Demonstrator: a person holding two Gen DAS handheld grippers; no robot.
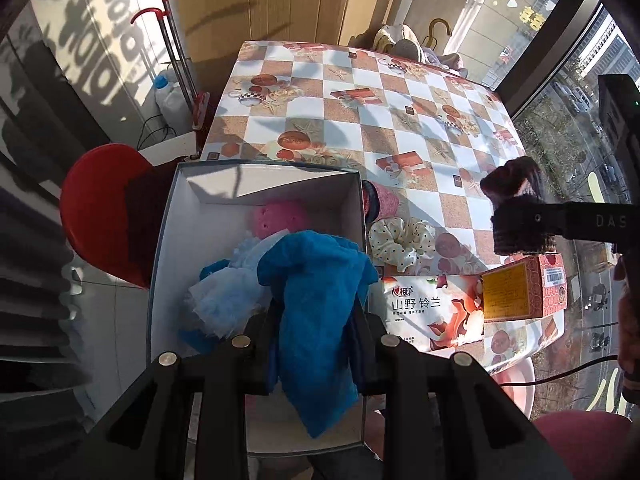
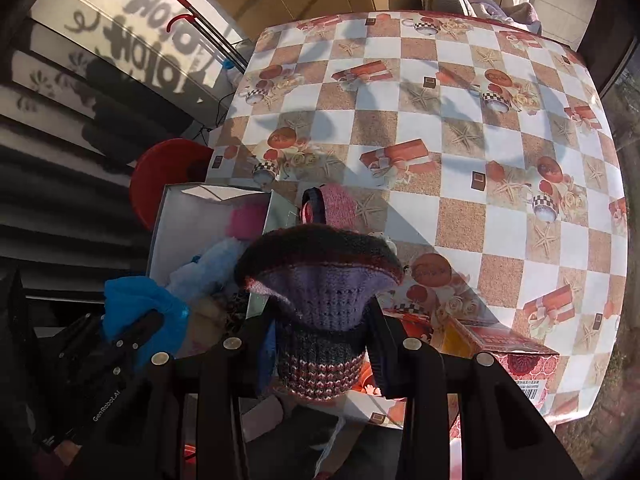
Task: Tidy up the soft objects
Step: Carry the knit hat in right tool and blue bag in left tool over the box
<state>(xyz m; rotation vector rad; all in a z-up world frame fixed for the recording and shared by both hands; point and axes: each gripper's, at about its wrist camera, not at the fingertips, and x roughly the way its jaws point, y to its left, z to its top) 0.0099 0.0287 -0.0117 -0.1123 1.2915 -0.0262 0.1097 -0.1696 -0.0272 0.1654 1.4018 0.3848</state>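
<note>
My left gripper [image 1: 316, 340] is shut on a blue fuzzy cloth [image 1: 316, 300] that hangs over the open white box [image 1: 176, 248] at the table's near left corner. Inside the box lie a pink knit piece [image 1: 280, 216] and pale blue tulle [image 1: 228, 292]. My right gripper [image 2: 320, 344] is shut on a knitted hat [image 2: 320, 276], dark and striped outside, purple inside; in the left wrist view the knitted hat [image 1: 516, 208] is raised over the table's right side. A pink knit item [image 1: 384, 204] and a cream dotted scrunchie [image 1: 400, 242] rest on the table beside the box.
The checked tablecloth [image 2: 460, 148] covers the table. A tissue pack [image 1: 424, 308] and a red-and-yellow carton [image 1: 520, 284] lie at the near edge. A red stool [image 1: 100, 208] stands left of the box. Clothes and shoes [image 1: 404, 44] pile behind the far edge.
</note>
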